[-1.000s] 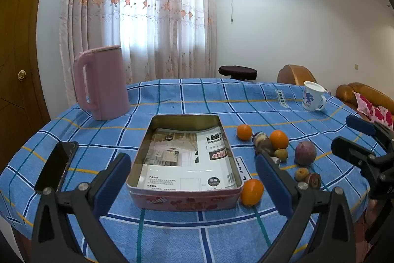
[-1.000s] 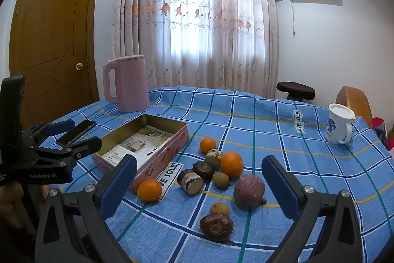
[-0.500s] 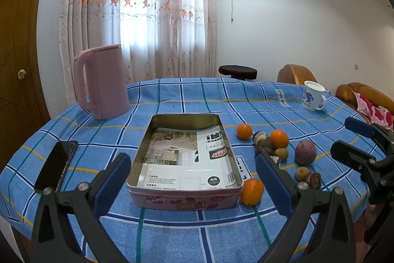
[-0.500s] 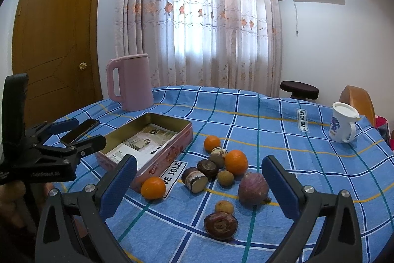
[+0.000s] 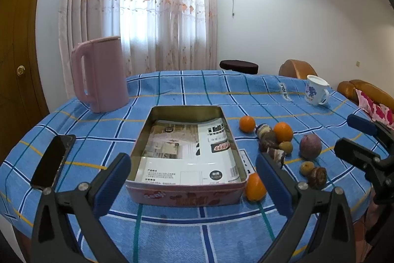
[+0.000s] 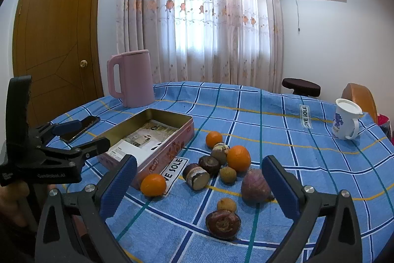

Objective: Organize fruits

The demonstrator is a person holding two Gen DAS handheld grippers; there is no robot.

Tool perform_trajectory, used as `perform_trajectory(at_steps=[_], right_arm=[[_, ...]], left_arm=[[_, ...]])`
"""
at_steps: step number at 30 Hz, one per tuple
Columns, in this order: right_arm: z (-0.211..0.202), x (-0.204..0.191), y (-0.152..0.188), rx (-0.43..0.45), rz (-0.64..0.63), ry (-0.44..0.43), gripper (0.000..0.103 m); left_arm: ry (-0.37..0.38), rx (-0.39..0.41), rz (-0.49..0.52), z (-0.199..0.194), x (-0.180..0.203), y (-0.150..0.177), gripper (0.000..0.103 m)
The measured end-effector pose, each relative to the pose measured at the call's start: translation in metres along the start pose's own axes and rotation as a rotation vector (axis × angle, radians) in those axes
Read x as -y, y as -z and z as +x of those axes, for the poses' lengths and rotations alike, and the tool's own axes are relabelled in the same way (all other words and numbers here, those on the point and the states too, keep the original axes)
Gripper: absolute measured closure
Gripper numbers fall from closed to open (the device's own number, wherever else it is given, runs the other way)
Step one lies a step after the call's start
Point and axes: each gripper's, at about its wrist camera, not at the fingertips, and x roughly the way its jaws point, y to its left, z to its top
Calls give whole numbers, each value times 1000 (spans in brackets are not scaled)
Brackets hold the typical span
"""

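Both hand-held grippers released, holding nothing: left hand-held gripper (image 5: 192,179) faces the tin (image 5: 187,192) just ahead; fruits (image 6: 221,171) lie on bench ahead of right hand-held gripper (image 6: 199,179), between its fingers.

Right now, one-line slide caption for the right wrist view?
Open right gripper hovers over loose fruit beside an open tin on a blue checked tablecloth.

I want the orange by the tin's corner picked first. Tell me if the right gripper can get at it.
Probably yes. The right gripper is open, and the orange sits exposed on the tablecloth beside the tin, which crowds only one side.
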Motion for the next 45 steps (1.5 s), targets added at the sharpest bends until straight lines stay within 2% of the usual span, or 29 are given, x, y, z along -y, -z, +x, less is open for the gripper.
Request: perform_trajectory(at_steps=[9,15,16,17,19,22,26,28,30,31,34,38,42,45], right_arm=[[18,-6,7,-34,-17,-11,1],[47,-23,15,-91,-101,-96,4],[53,-27,17,-108,-117,-121,12],[60,-31,19,-128,-133,-145,23],[70,-38,23,-168,-159,-173,33],[81,-49,28,-203,-199,-213,33],[93,-55,32,-279,-229,-242,42],[100,-54,32,-322,-227,-244,50],[105,-53,33,-359,-215,-273,53],[106,-52,33,-362,-211,-279,61],[101,-46,33,-326,-173,-296,60],[77,-27,30,-251,-117,-238,60],[38,16,29,-171,-35,-105,61],[22,40,31,-155,-10,-12,61]], left_arm=[[-4,-27,-12,10,-6,5,0],[-32,-24,-40,12,-19,6,0],[-39,-24,-48,12,-23,7,0],[-43,-24,-54,12,-26,7,0],[-49,-25,-69,13,-31,7,0],[-46,-23,-80,13,-36,6,0],[-49,-15,-74,11,-35,6,0],[-44,-15,-71,11,-34,6,0],[-41,-16,-66,11,-32,6,0],[-38,-18,-63,11,-31,6,0],[-27,-14,-50,11,-26,4,0],[15,-5,-22,11,-5,-1,0],[85,-19,40,17,29,-4,0],[160,-42,75,24,58,-3,0]])
